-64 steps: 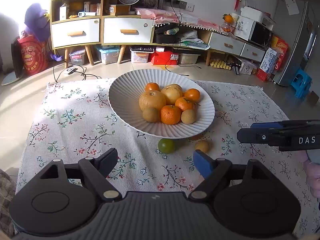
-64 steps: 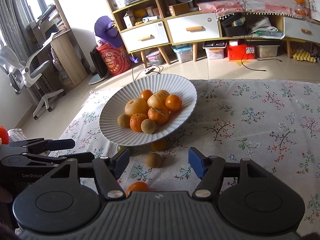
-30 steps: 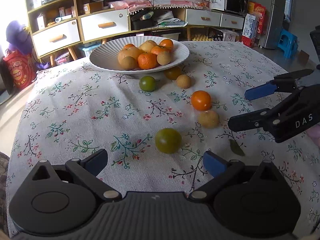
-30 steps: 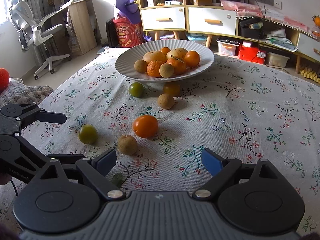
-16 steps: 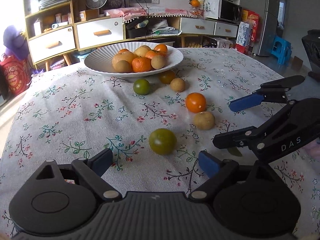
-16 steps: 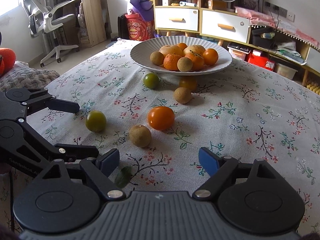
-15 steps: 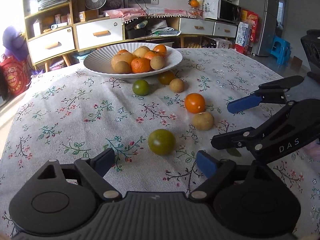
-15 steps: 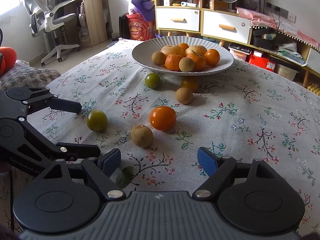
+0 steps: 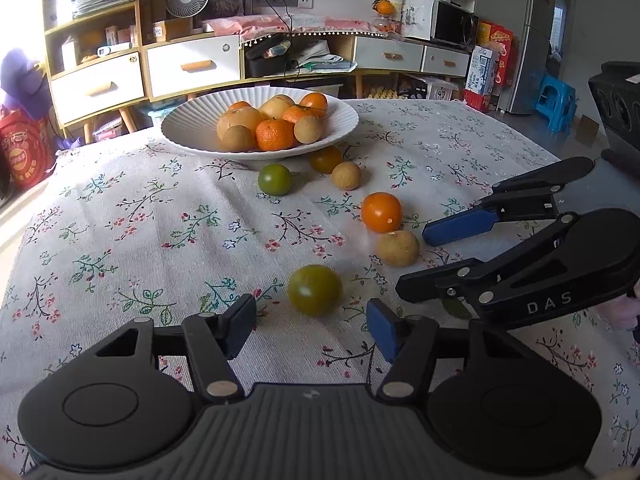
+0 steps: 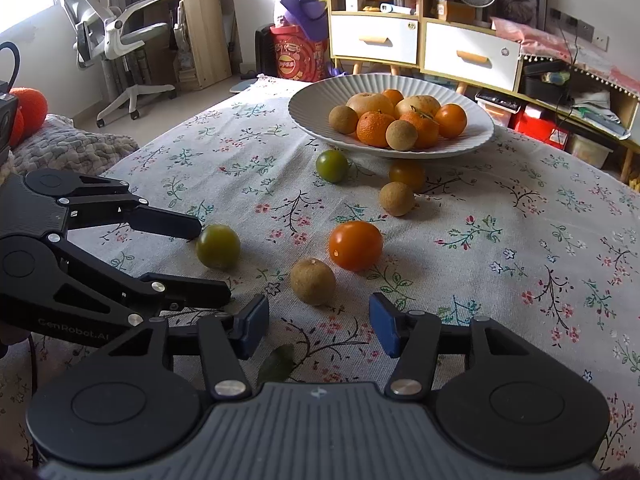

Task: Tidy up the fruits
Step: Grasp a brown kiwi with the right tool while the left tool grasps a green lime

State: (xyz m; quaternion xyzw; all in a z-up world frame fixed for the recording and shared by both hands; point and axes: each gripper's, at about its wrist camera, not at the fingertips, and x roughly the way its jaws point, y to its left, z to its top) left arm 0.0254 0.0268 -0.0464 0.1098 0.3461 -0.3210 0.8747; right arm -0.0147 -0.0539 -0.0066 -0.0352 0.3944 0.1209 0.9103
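Both tongs, left point(image 9: 311, 326) and right point(image 10: 319, 330), have narrowed yet grip nothing; six loose fruits, seven in the plate point(image 9: 192, 128).

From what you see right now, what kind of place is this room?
Most likely a lived-in home living room: a table with a floral tablecloth and a white fruit plate, a wooden drawer cabinet behind it, and a microwave.
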